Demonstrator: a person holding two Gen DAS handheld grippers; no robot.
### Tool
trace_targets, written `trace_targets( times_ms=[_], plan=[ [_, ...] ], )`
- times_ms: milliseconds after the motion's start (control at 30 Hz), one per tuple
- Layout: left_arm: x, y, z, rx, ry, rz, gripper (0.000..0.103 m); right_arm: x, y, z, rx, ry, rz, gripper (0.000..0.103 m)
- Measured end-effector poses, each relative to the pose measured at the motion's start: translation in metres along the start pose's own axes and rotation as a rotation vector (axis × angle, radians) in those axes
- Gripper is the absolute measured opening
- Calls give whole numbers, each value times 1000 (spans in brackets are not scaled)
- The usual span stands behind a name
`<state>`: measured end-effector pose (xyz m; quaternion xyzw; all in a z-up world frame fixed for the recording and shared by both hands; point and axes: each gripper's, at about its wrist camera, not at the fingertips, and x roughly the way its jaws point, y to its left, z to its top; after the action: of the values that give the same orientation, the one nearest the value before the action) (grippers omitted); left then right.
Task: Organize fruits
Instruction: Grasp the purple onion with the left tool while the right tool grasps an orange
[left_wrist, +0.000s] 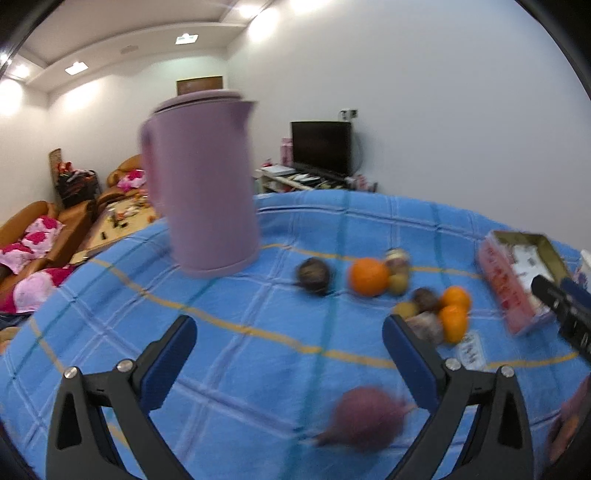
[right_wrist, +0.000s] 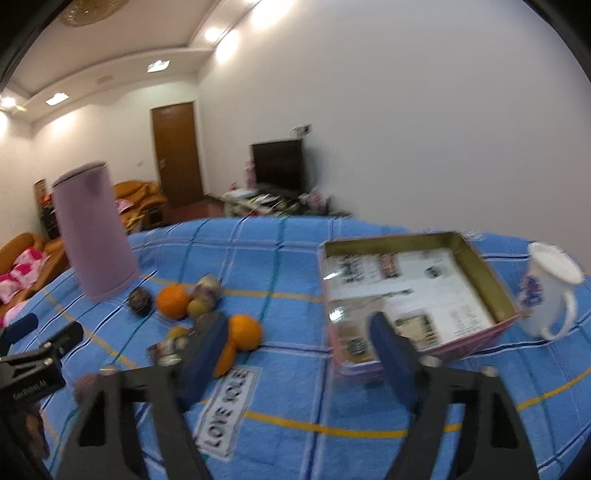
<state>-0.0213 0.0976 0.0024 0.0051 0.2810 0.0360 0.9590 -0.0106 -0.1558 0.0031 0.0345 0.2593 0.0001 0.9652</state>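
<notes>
1. Blue checked cloth (right_wrist: 295, 258) covers the counter, in a white-walled room with one brown door (right_wrist: 177, 155) and one dark screen (right_wrist: 277, 162) behind it.
2. One lilac jug (right_wrist: 94, 232) stands upright on the cloth at the far left; every place below is given relative to it.
3. Right of the jug lie the loose fruits: one dark round fruit (right_wrist: 139, 301) nearest its base, then one large orange (right_wrist: 173, 301), with a small yellowish fruit (right_wrist: 198, 306) and a purplish wrapped one (right_wrist: 207, 288) touching the orange's right side.
4. Right of and nearer than the jug sits a second cluster: two oranges (left_wrist: 455, 300) touching each other, plus some dark and yellowish fruits too blurred to count.
5. One reddish-purple fruit (left_wrist: 364, 417) lies alone on the cloth, well in front of the jug, under the left tool (left_wrist: 290, 363), whose jaws stand wide and hold nothing.
6. Further right of the jug, the right tool (right_wrist: 299, 339) hovers with jaws wide and bare.
7. One pink open tin (right_wrist: 487, 266) lies far right of the jug, holding no fruit.
8. One white mug (right_wrist: 546, 291) stands just beyond the tin.
</notes>
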Motion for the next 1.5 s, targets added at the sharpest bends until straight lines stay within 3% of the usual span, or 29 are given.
trace_targets(
  times_ms=[67,200,333,467,600,667,700,800,933,1167,1367,1400,1433,1500],
  plan=[
    [-1,13,-9,18,22,14,99,8,8,-3,-19,53,58,55],
    [-9,24,-23,47,49,-32,98,18,32,-13,-81,130,175,55],
    [-19,9,-26,115,44,-165,98,20,52,-22,-168,135,144,55],
    [-12,-15,-25,177,88,-274,99,25,45,-23,-132,161,146,55],
    [13,-32,-26,183,169,-265,97,32,30,-21,-80,189,144,55],
    [27,-36,-27,184,225,-254,82,34,27,-22,-58,215,166,55],
    [31,-36,-28,173,252,-267,79,36,27,-23,-53,226,174,55],
    [39,-33,-28,133,303,-322,56,40,30,-23,-54,247,193,55],
    [46,-26,-27,65,316,-359,56,45,34,-21,-66,260,180,55],
    [41,-20,-25,32,269,-327,55,79,44,-14,-64,342,175,55],
    [26,-14,-19,104,177,-228,55,100,52,-13,-64,374,155,54],
    [25,-13,-17,101,179,-230,55,100,55,-13,-87,375,144,49],
    [26,-11,-16,92,183,-233,55,99,58,-14,-105,373,147,37],
    [28,-12,-14,82,191,-226,55,93,63,-15,-132,366,162,37]
  ],
)
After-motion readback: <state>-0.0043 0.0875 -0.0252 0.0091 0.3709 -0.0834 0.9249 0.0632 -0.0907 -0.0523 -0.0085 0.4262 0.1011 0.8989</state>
